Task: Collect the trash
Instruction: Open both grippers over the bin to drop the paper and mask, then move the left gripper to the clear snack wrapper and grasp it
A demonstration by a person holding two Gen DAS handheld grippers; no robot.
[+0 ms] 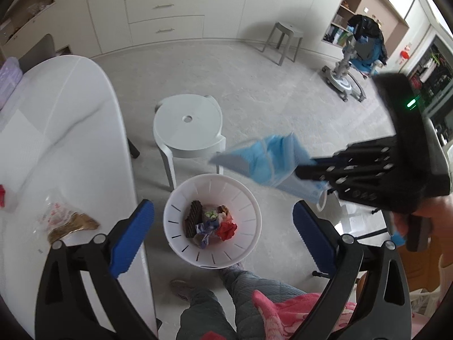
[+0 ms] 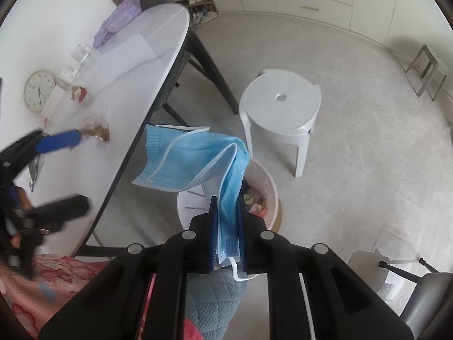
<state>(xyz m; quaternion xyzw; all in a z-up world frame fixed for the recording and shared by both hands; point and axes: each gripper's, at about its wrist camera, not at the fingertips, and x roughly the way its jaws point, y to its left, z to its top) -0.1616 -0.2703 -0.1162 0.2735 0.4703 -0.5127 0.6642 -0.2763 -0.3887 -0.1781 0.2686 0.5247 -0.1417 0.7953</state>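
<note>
My right gripper (image 2: 228, 212) is shut on a blue face mask (image 2: 192, 158) and holds it in the air just above a white slotted trash basket (image 2: 264, 175) on the floor. In the left wrist view the mask (image 1: 263, 158) hangs from the right gripper (image 1: 304, 172) above and right of the basket (image 1: 249, 218), which holds several wrappers. My left gripper (image 1: 223, 232) is open and empty above the basket. A crumpled clear snack bag (image 1: 65, 221) lies on the white table (image 1: 70, 130) at the left; it also shows in the right wrist view (image 2: 94, 131).
A white round stool (image 1: 188, 124) stands just beyond the basket. A grey stool (image 1: 283, 39) and a wheeled stand (image 1: 345, 76) are farther off. The table carries a clock (image 2: 38, 89), a purple pack (image 2: 119, 19) and small items. My legs (image 1: 226, 297) are below.
</note>
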